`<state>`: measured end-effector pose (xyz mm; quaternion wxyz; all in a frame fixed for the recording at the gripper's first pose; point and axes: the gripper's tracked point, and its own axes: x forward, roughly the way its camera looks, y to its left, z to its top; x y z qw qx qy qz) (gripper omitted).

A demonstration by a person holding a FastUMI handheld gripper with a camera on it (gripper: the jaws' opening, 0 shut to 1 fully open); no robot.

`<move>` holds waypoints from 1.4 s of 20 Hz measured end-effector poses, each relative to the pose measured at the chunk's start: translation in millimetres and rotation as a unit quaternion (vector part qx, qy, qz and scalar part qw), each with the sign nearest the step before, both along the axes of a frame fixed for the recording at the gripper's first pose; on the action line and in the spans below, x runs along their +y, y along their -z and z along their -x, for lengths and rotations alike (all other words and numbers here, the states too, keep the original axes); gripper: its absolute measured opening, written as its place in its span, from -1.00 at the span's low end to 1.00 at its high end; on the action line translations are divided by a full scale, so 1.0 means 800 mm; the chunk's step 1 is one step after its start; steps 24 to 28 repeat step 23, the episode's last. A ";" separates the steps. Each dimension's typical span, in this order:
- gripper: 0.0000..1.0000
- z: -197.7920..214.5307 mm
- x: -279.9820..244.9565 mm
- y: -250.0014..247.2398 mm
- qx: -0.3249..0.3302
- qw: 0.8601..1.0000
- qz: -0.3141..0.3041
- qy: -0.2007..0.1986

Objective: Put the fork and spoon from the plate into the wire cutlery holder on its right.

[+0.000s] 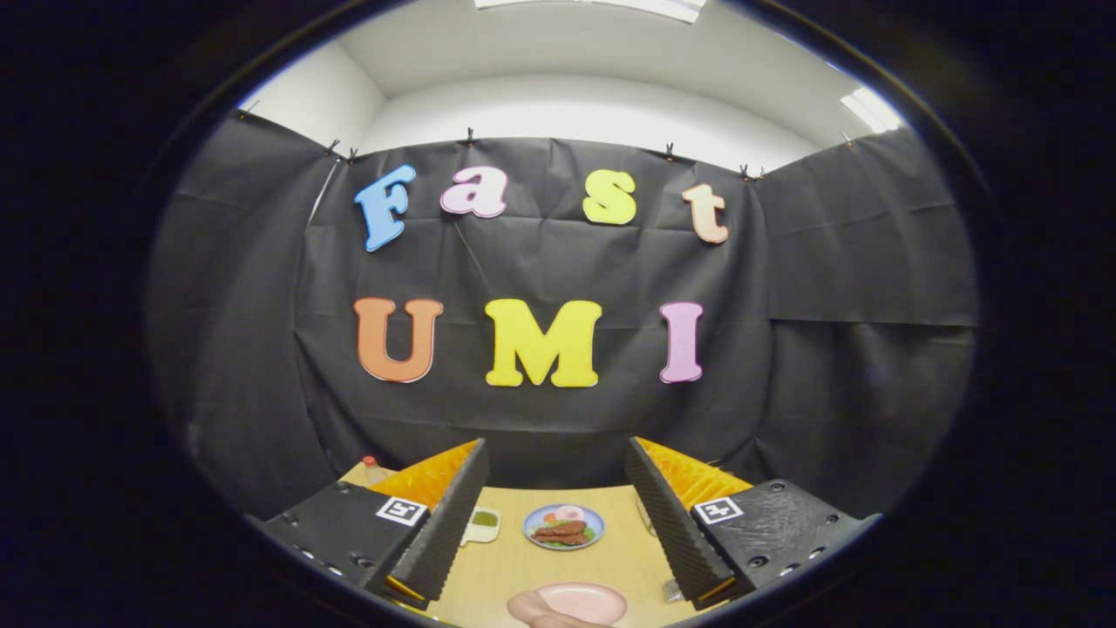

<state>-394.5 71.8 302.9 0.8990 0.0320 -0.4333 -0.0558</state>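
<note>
While tool (558, 523) gapes, pink plate (582, 602) lies between fingers.

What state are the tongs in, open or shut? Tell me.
Open. The tongs hold nothing: their fingers stand wide apart, with the wooden table and a blue plate of food showing between them.

From my remote seat I see a black cloth wall (540, 288) hung in creased panels across the back and both sides of the booth, pinned along its top edge by small clips (469, 135). Above it rise plain white room walls (575, 109) meeting in a corner on the left, under a white ceiling (558, 44). Bright ceiling lights (872, 109) glow at the top and upper right. Down low, a pale wooden tabletop (514, 567) runs back to the foot of the cloth
</note>
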 end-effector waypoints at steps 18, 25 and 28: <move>0.90 -0.001 -0.014 -0.006 -0.005 1.000 0.007 -0.009; 0.90 -0.006 -0.029 -0.008 -0.003 0.999 0.034 -0.032; 0.90 -0.006 -0.029 -0.008 -0.003 0.999 0.034 -0.032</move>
